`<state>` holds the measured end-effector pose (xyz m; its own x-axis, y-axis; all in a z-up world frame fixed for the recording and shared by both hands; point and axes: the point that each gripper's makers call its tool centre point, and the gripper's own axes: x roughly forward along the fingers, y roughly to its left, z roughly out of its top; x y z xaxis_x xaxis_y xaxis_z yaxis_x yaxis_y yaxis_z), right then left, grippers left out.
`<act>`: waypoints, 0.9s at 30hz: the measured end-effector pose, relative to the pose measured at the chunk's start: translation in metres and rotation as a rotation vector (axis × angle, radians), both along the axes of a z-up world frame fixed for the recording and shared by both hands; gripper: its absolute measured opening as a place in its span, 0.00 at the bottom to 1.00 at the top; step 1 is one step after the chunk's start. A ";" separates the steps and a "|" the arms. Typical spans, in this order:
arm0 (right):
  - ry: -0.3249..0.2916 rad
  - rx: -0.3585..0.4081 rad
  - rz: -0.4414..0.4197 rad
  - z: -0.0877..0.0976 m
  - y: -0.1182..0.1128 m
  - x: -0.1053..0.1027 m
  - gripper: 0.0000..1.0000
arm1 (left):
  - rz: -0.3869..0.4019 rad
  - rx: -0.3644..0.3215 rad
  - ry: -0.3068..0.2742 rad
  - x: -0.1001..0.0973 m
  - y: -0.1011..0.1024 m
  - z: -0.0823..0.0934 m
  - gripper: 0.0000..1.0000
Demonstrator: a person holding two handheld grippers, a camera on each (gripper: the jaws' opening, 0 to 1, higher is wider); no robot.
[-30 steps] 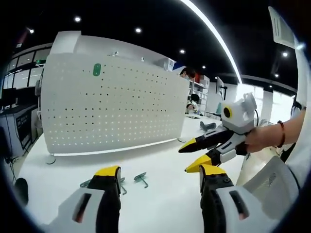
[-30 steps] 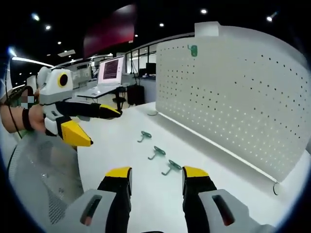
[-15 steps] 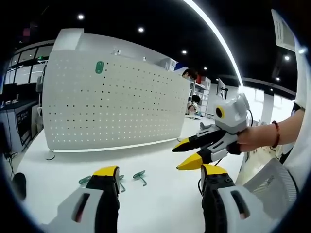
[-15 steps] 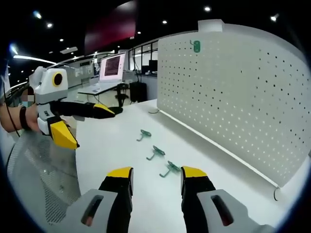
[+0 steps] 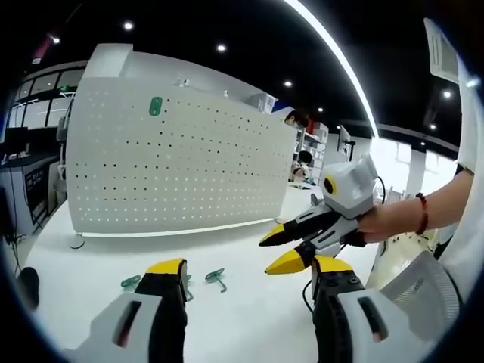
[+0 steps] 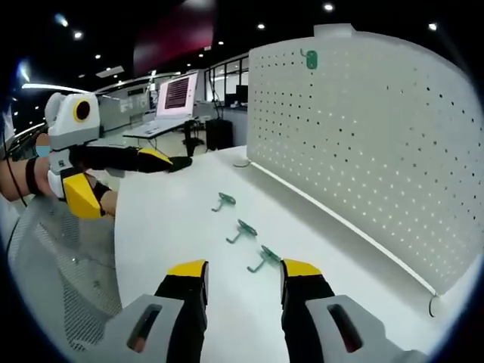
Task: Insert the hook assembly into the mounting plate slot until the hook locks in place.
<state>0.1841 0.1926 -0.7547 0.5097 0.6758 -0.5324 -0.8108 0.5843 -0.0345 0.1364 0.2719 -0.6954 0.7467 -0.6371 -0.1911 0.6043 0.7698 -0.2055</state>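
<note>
Both your grippers, left (image 5: 246, 281) and right (image 6: 242, 277), hover above the table (image 6: 174, 227) with jaws apart, holding nothing. Three green hooks (image 6: 243, 227) lie just ahead of your right jaws; the pegboard (image 6: 363, 144) stands beyond, bearing one hook (image 6: 310, 59).

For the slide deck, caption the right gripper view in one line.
Open right gripper faces three green hooks lying on the white table beside the pegboard; left gripper alongside.
</note>
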 end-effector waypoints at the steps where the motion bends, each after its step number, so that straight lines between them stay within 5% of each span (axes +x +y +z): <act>1: 0.001 0.002 0.000 0.000 0.000 0.001 0.38 | 0.002 -0.002 -0.001 0.000 0.000 0.001 0.68; 27: 0.056 -0.057 0.049 -0.024 0.014 0.012 0.36 | -0.027 0.025 0.008 -0.004 -0.009 -0.002 0.66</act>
